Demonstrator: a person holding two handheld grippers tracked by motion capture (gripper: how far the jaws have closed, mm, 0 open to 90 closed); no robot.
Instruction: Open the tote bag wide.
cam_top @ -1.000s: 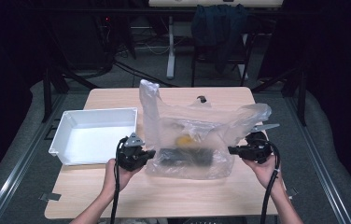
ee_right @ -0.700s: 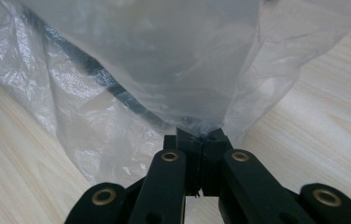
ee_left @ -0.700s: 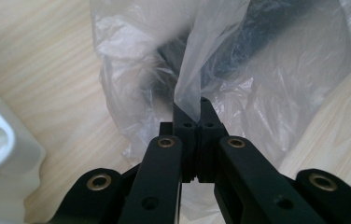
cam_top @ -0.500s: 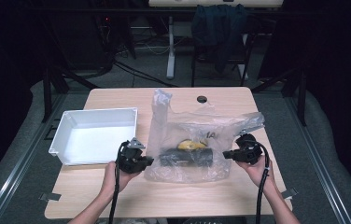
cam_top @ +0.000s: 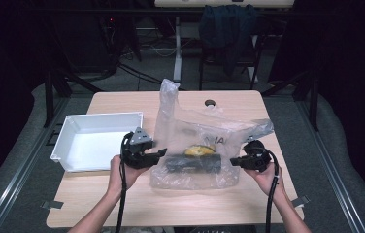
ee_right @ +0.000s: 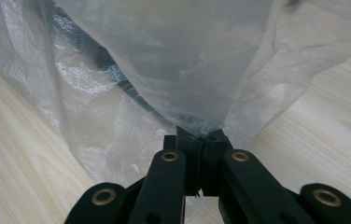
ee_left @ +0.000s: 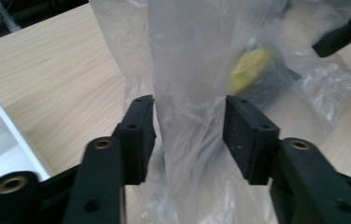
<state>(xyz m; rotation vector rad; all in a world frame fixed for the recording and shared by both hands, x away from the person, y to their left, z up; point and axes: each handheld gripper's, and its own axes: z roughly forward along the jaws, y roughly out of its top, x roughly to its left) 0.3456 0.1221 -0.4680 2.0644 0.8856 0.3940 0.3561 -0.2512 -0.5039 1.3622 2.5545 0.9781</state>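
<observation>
The clear plastic bag [cam_top: 197, 145] lies on the desk [cam_top: 122, 99] between the two claws. The left claw [ee_left: 190, 137] has just been opening: its jaws stand apart with a fold of the bag's film between them, the pads no longer pressing it. The right claw [ee_right: 201, 161] is clamped tight on a gathered edge of the bag at its other side. Inside the bag rest a dark cylinder [cam_top: 193, 164] and a yellow item [cam_top: 199, 150] just behind it. A white tray [cam_top: 64, 138] sits beside the left claw.
</observation>
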